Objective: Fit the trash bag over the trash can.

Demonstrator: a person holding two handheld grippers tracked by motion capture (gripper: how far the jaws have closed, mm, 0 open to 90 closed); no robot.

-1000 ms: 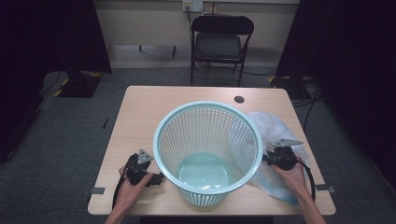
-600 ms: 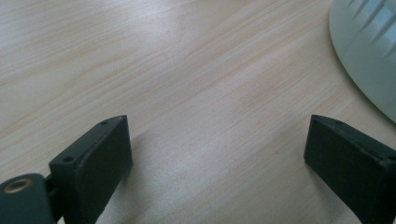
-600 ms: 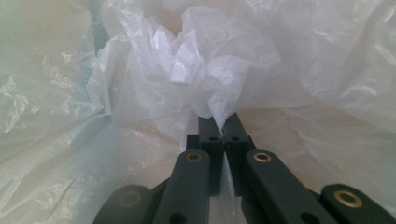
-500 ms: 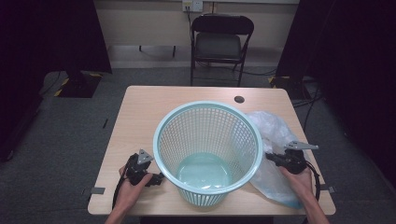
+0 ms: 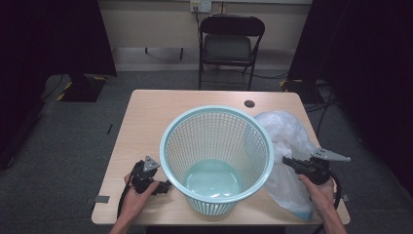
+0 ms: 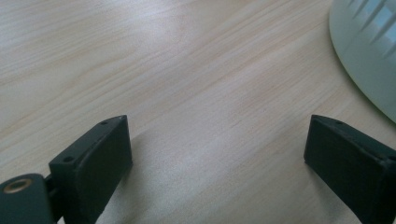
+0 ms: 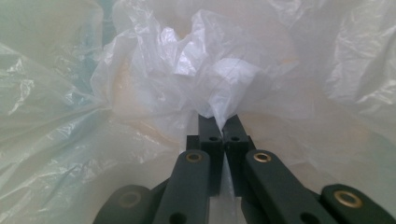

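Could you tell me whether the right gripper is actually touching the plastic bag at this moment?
Touching. The right gripper view shows the right gripper with its jaws closed together on a pinched fold of the plastic bag, which bunches up just above them.

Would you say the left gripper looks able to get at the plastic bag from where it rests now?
Probably not: the basket stands between the left gripper and the plastic bag.

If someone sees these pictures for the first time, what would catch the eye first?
Probably the pale green mesh basket, upright in the middle of the wooden table. Next, the crumpled clear plastic bag beside its right side, with a fold pinched in the right hand-held gripper. The left hand-held gripper stands open over bare wood.
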